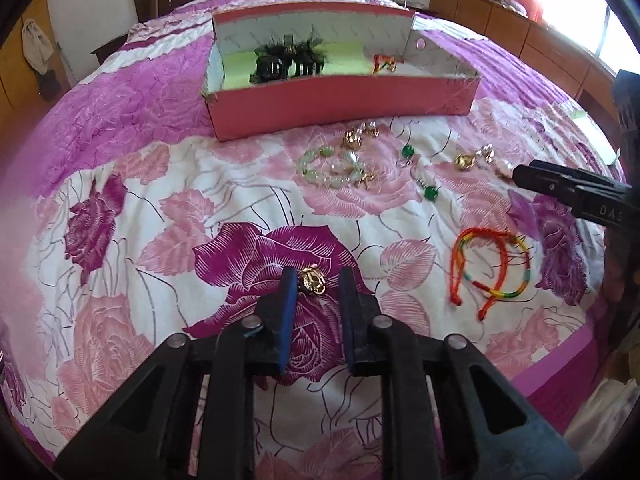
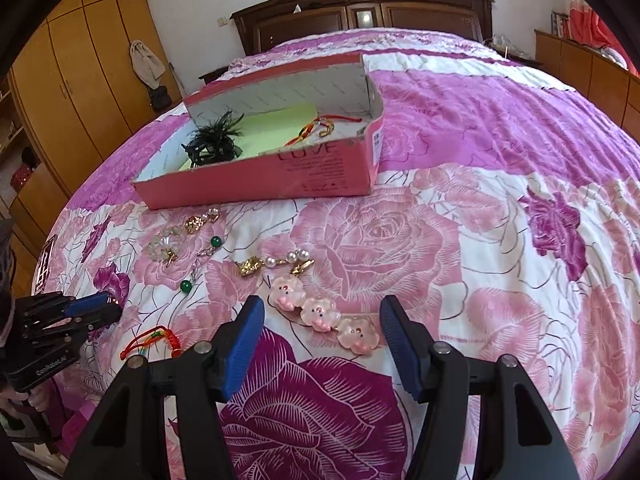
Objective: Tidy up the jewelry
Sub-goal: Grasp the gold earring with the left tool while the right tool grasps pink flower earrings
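Note:
My left gripper (image 1: pixel 318 278) points down at the floral bedspread with a small gold charm (image 1: pixel 314 280) between its blue pads. The charm touches the left pad, and a thin gap shows at the right pad. My right gripper (image 2: pixel 323 304) hangs open over a row of three pink pig clips (image 2: pixel 318 312) without touching them. A pink box (image 1: pixel 340 108) further back holds a black feathered clip (image 1: pixel 288 60) and a red-gold cord (image 1: pixel 384 63). Loose on the bed lie a green bead bracelet (image 1: pixel 332 168), green drop earrings (image 1: pixel 431 193), gold pearl earrings (image 2: pixel 252 266) and a rainbow cord bracelet (image 1: pixel 492 268).
The bed's near edge (image 1: pixel 560 380) runs just behind both grippers. A dark headboard (image 2: pixel 360 12) stands behind the box, wooden wardrobes (image 2: pixel 72 80) to the left, and a low cabinet (image 1: pixel 500 20) under a bright window to the right. Open bedspread (image 2: pixel 500 200) lies right of the box.

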{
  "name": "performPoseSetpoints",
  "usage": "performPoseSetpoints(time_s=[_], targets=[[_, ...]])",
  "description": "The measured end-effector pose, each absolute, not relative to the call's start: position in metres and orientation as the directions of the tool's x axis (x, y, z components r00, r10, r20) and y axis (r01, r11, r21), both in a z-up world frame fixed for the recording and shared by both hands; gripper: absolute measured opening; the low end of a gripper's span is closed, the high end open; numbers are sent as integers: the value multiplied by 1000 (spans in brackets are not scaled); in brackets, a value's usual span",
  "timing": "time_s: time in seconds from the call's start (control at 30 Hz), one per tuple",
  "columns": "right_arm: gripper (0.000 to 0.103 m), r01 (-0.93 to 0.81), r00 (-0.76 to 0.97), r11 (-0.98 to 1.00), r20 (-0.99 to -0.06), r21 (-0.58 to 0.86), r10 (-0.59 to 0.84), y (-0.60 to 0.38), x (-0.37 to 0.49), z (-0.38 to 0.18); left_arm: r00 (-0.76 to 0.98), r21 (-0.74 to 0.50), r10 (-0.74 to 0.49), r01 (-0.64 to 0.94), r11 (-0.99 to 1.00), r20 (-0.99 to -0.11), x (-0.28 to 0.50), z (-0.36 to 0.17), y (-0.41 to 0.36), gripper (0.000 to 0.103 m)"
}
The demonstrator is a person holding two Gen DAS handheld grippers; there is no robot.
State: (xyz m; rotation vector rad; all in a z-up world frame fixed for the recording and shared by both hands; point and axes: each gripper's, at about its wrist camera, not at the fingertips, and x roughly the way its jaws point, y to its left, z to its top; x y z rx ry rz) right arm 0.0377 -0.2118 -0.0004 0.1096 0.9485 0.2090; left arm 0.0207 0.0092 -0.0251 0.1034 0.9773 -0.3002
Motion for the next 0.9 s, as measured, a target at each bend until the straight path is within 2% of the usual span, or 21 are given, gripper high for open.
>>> performPoseSetpoints(time_s=[0.33, 0.43, 0.5, 0.6, 0.9], targets=[[64, -143, 530, 967, -809, 210, 254, -212, 40, -9, 493, -129, -249, 264, 956, -834, 29, -34, 19, 13], [55, -161, 526, 964, -809, 210, 264, -210, 39, -9, 501, -125, -248, 266, 956, -829, 28, -33, 17, 11], [38, -169, 525, 963, -808, 208, 267, -209, 39, -8, 506, -119, -243, 266, 957, -827, 27, -31, 19, 6], [20, -187, 522, 960, -806, 209, 277, -207, 37, -7, 511, -122, -245, 263, 957, -824, 25, -28, 21, 6], [19, -230, 539, 948, -782, 221, 313, -200, 25, 2, 540, -156, -268, 244, 957, -798, 21, -13, 26, 6]])
